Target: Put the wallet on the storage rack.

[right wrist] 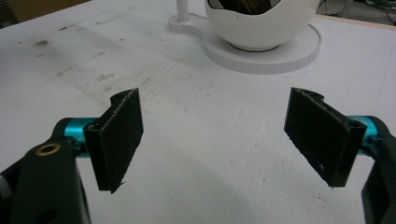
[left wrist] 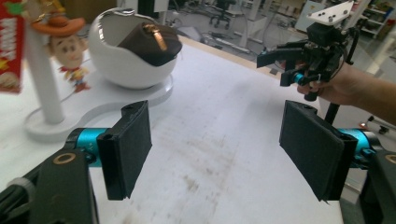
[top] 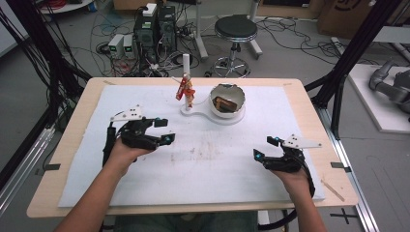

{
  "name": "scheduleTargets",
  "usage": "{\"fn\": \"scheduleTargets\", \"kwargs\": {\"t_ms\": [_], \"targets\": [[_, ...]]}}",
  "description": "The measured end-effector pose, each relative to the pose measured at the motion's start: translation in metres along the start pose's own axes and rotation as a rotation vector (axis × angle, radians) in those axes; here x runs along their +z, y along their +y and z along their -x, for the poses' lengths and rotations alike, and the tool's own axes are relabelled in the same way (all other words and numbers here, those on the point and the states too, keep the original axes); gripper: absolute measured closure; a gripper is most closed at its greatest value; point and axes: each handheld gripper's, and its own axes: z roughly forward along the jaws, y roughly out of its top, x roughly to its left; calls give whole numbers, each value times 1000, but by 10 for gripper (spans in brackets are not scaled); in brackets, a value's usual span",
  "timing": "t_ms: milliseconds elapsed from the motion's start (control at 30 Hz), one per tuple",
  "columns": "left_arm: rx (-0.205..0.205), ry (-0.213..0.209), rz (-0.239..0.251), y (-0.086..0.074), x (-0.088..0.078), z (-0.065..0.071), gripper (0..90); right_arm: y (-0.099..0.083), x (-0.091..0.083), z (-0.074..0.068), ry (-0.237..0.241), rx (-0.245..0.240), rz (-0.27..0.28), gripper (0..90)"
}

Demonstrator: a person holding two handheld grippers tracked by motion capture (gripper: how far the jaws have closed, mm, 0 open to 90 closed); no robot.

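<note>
Left gripper [top: 163,130] rests at the left of the white mat [top: 203,159], jaws wide apart, nothing between them. Right gripper [top: 265,147] sits at the mat's right, jaws equally wide and empty. At the far centre: 1 white stand [top: 212,114] carrying an egg-shaped bowl [top: 227,100] with a brown item inside, possibly a wallet. A cowboy figure [left wrist: 65,49] hangs beside the post [top: 186,65].

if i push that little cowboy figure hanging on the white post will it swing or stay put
The small cowboy figure seems to dangle beside the white upright post rather than stand, so it would probably swing. It looks light. The post is tall on a flat white base, so a hard push might rock it.
</note>
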Motion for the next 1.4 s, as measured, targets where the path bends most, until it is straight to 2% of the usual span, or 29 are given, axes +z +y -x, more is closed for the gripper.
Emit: {"fn": "scheduleTargets", "kwargs": {"t_ms": [200, 600, 833, 1000, 1400], "targets": [[-1, 22, 18, -11, -25, 2, 239, 0, 2, 1, 3, 3, -2, 199], [-9, 40, 44, -37, -50, 7, 230, 0, 3, 0, 13, 6, 1, 199], [-8, 65, 38, -50, -57, 4, 222, -1, 2, 2, 8, -1, 4, 199], [-1, 75, 14, -57, -59, 2, 220, -2, 0, 5, 2, 2, 1, 199], [-8, 105, 26, -59, -64, -1, 220, -3, 0, 4, -1, 5, -4, 199]]}}
